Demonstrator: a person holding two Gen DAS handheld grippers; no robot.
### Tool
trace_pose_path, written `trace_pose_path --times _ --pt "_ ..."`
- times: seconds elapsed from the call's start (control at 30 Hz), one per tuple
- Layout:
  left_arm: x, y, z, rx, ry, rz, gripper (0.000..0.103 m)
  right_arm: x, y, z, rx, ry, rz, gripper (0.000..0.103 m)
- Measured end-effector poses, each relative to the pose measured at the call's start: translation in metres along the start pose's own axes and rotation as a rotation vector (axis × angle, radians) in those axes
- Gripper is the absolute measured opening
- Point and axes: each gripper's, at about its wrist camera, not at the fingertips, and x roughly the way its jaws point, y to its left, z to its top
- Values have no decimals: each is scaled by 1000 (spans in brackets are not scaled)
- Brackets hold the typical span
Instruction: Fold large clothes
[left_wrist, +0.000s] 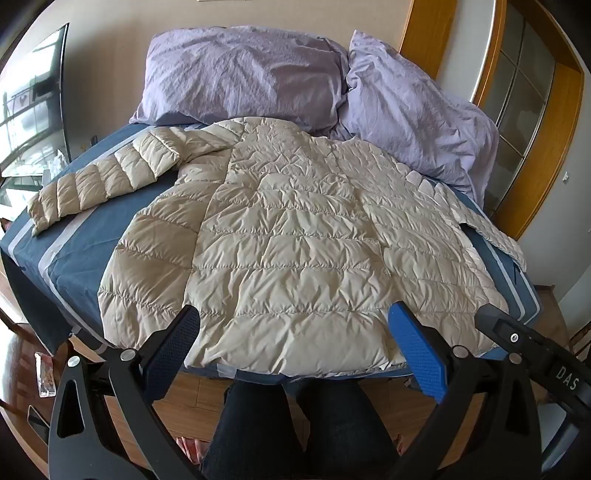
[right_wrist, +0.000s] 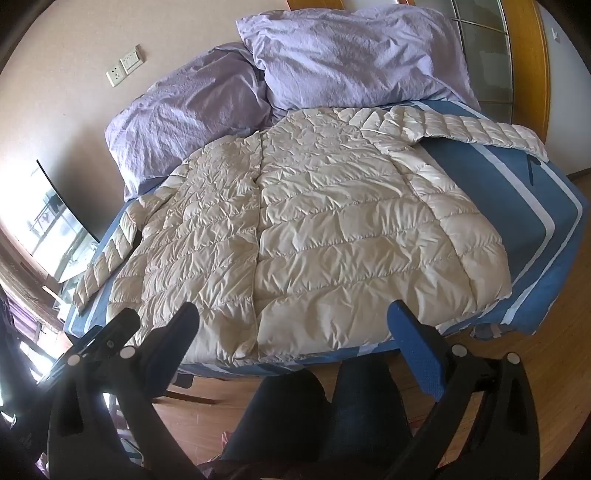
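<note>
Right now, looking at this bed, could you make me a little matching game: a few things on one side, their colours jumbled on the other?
Things:
1. puffer jacket
2. pillows
3. bedsheet
4. door frame

Colours:
A. blue with pale stripes
B. orange-brown wood
C. cream
D. lilac

Pairs: 1-C, 2-D, 3-A, 4-B

Two lilac pillows at the top of frame.
The pillows (left_wrist: 240, 74) sit on blue striped bedding (left_wrist: 81, 236); wall sockets (right_wrist: 123, 66) upper left, wooden floor (right_wrist: 535, 350) lower right.
</note>
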Motion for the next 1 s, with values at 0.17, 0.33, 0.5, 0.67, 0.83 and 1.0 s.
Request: trace_pose_path --times 0.17,0.33,0.5,0.67,0.83,1.0 --pt "0 0 0 -3 0 -1 102 0 1 0 0 1 0 101" --pt "-1 0 0 -7 0 1 102 1 2 -1 0 0 -5 101" --pt "0 0 0 -4 4 -3 102 0 -1 2 -2 -2 -9 101" --pt "0 0 0 -6 5 -4 102 1 0 1 -2 -2 -11 101" --pt "0 0 0 -6 6 -5 102 1 -1 2 -3 -1 -12 101" --pt "0 0 0 -7 7 -5 102 1 -1 1 -4 -1 -13 101"
